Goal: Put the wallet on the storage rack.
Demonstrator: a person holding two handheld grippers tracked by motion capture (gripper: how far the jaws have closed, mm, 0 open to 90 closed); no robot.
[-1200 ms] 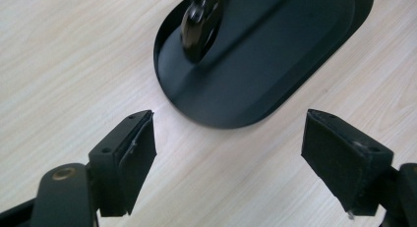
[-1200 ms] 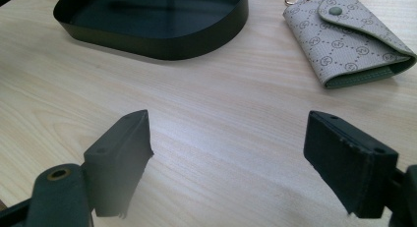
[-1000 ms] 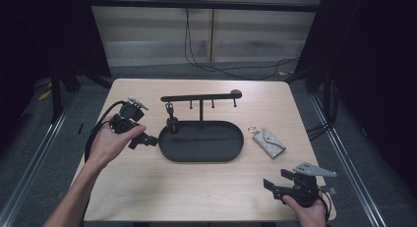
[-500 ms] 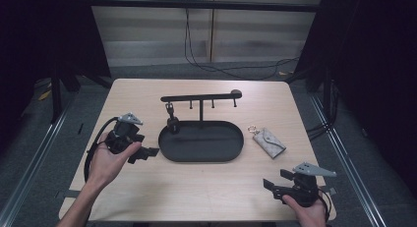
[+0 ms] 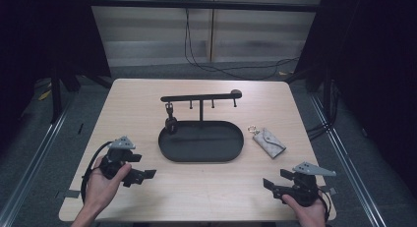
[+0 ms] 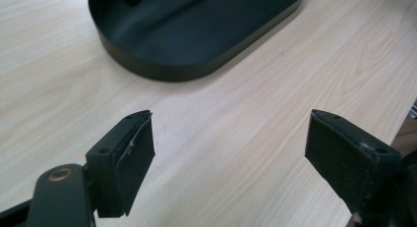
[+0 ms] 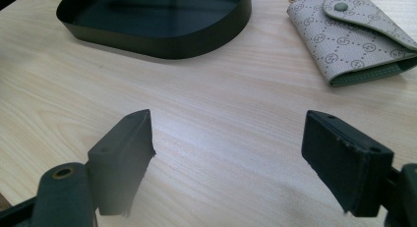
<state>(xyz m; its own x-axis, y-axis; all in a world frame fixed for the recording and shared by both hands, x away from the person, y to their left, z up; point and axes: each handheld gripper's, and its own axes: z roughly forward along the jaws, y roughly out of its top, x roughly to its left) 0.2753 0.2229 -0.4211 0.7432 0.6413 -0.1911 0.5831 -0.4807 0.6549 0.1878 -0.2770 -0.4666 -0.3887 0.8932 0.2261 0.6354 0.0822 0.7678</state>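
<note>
A black oval tray [image 5: 201,157] lies mid-table with a black hook stand [image 5: 200,97] rising behind it. A small dark key fob [image 5: 170,123] hangs from the stand's left hook. A grey patterned key pouch [image 5: 269,142] with a gold ring lies right of the tray. My left gripper [image 5: 142,177] is open above the wood at the front left, with the tray [image 6: 196,35] ahead of its jaws. My right gripper [image 5: 269,186] is open at the front right, nothing between its jaws; the tray [image 7: 157,25] and pouch [image 7: 359,35] lie beyond them.
The wooden table [image 5: 206,197] sits between metal floor rails [image 5: 34,153]. Cables [image 5: 196,55] trail on the floor behind the table. Dark curtains stand at both sides.
My left gripper has drawn back from beside the hook stand toward the table's front left. The right gripper has stayed put.
</note>
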